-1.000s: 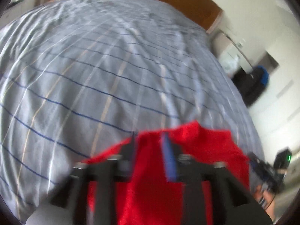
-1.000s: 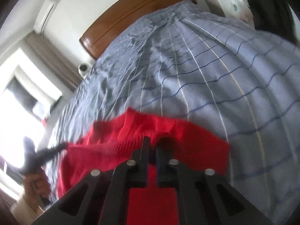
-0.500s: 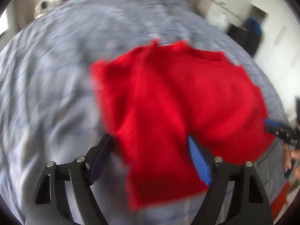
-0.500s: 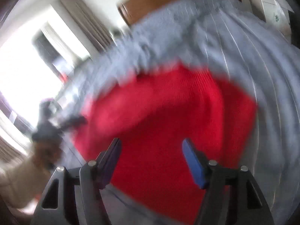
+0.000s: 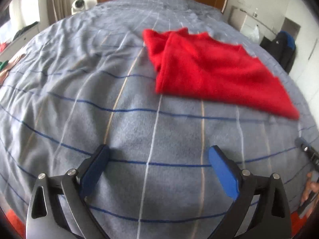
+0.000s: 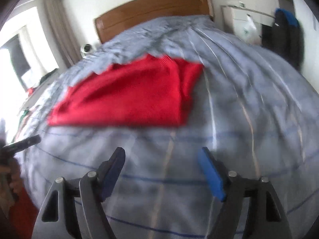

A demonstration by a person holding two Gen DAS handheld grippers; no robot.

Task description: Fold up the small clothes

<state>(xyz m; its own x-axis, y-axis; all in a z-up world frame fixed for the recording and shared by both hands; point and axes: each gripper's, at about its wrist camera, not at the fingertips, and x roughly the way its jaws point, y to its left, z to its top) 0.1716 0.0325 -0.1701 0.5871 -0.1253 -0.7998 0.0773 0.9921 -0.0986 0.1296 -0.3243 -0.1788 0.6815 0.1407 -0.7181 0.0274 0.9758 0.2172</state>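
Red garment (image 5: 215,71) lies flat on the bed (image 5: 99,99), clear of both grippers.
Left wrist view: it lies ahead-right of the left gripper (image 5: 157,169), fingers apart, empty. Right wrist view: garment (image 6: 127,97) ahead-left of the right gripper (image 6: 161,171), fingers apart; long axis crosswise, neither clearly nearer.

Grey striped bedspread (image 5: 99,103), wooden headboard (image 6: 153,10), white camera (image 5: 79,5).

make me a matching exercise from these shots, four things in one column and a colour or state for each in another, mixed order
Things:
1. sweater
2. blanket
3. headboard
4. left claw

Colour or state:
a. brown wood
b. open, holding nothing
c. red, lying folded
d. grey with thin stripes

Pairs: 1-c, 2-d, 3-a, 4-b
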